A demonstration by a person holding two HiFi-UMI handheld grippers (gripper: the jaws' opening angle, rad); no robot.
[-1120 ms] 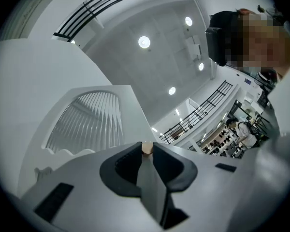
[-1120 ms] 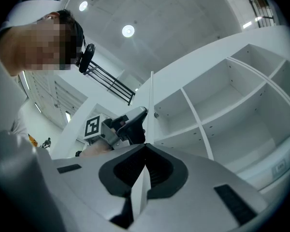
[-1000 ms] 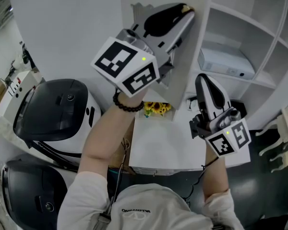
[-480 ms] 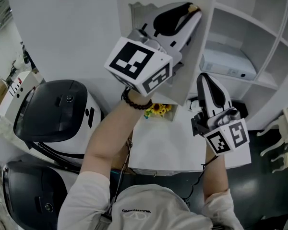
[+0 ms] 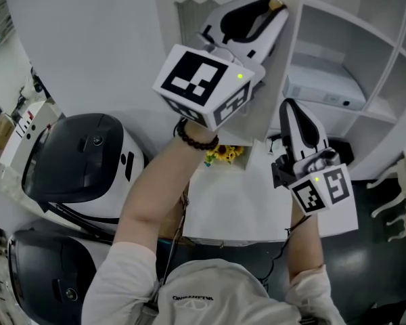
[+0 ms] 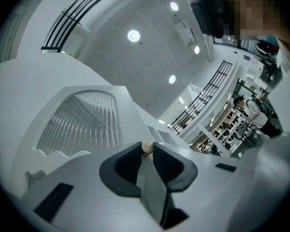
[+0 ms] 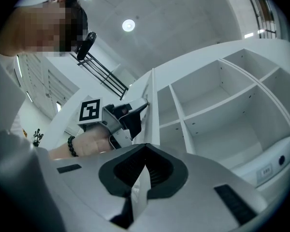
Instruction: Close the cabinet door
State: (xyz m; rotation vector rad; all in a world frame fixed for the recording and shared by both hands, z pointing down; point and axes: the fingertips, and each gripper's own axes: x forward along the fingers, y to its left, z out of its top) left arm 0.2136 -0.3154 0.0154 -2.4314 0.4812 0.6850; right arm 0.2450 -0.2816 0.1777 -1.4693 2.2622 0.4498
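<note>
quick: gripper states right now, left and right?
Left gripper: closed on the door knob.
Right gripper: closed, holding nothing.

Your left gripper [image 5: 274, 9] is up high, its fingers [image 5: 254, 15] closed on the knob [image 5: 277, 4] of the white cabinet door [image 5: 276, 80]. Below those fingers, your right gripper [image 5: 289, 105] hangs with fingers together beside the door's edge. Open shelves [image 5: 365, 66] stand right of both.
</note>
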